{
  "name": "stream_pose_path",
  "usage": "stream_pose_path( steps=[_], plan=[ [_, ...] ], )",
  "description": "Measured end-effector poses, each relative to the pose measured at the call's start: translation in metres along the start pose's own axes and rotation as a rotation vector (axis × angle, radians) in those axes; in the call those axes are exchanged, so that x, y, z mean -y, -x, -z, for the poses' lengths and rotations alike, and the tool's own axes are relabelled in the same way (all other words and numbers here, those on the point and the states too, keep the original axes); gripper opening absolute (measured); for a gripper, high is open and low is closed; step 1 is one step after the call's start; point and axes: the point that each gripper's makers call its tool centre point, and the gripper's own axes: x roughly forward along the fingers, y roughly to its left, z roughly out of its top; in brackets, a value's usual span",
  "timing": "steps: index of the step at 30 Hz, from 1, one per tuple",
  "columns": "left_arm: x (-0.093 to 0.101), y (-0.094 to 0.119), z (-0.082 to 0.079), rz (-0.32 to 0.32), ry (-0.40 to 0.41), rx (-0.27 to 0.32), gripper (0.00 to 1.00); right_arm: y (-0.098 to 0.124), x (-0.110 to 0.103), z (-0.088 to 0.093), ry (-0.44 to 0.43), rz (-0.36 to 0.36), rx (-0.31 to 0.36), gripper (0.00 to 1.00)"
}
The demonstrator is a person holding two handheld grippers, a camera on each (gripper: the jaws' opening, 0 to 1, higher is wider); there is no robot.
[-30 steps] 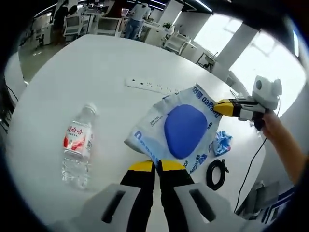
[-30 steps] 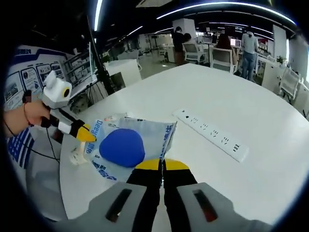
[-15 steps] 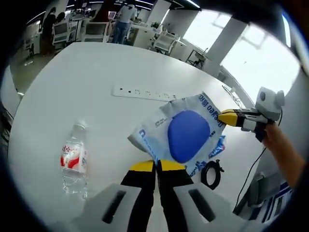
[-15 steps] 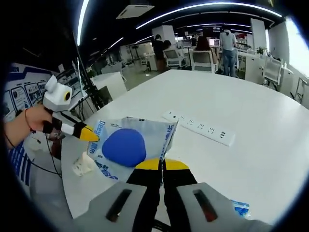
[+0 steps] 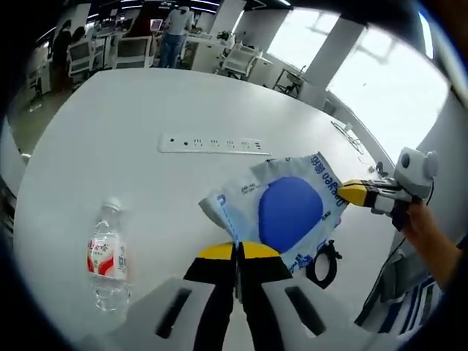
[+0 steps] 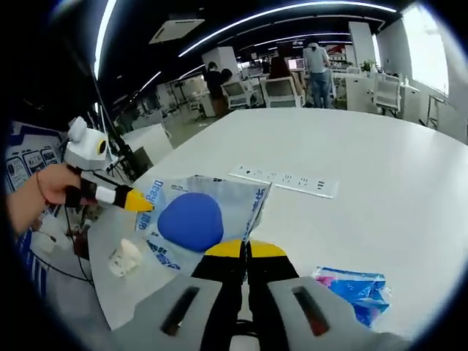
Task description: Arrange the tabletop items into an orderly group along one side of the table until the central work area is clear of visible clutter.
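A white-and-blue plastic bag (image 5: pixel 292 208) with a big blue oval hangs stretched above the white table (image 5: pixel 110 124). My left gripper (image 5: pixel 235 248) is shut on its near corner, and my right gripper (image 5: pixel 345 191), held by a hand, is shut on the far corner. In the right gripper view the same bag (image 6: pixel 194 219) spans from my right gripper (image 6: pixel 247 247) to my left gripper (image 6: pixel 146 204). A water bottle (image 5: pixel 104 256) lies on its side at the left. A white power strip (image 5: pixel 213 144) lies beyond the bag.
A black cable coil (image 5: pixel 323 265) lies under the bag near the table edge. In the right gripper view a blue packet (image 6: pixel 355 285) lies on the table to the right of the jaws, the power strip (image 6: pixel 284 179) farther off, and a small white object (image 6: pixel 124 257) sits low left. Office desks, chairs and people stand behind.
Both grippers keep hold of the bag and have risen with it; the table looks farther below. The blue packet has come into the right gripper view.
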Motion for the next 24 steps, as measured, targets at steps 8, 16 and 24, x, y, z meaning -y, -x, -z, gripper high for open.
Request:
stream_pose_path(
  steps=[8, 16, 24],
  plan=[
    [-0.002, -0.014, 0.002, 0.004, -0.015, -0.022, 0.0, 0.001, 0.005, 0.019, -0.056, 0.035, -0.006, 0.0],
    [-0.003, -0.03, 0.009, 0.009, -0.046, -0.049, 0.0, -0.004, 0.015, 0.038, -0.091, 0.065, -0.03, 0.0],
    [-0.005, -0.048, 0.016, 0.026, -0.051, -0.082, 0.0, -0.008, 0.023, 0.058, -0.107, 0.093, -0.068, 0.0]
  ],
)
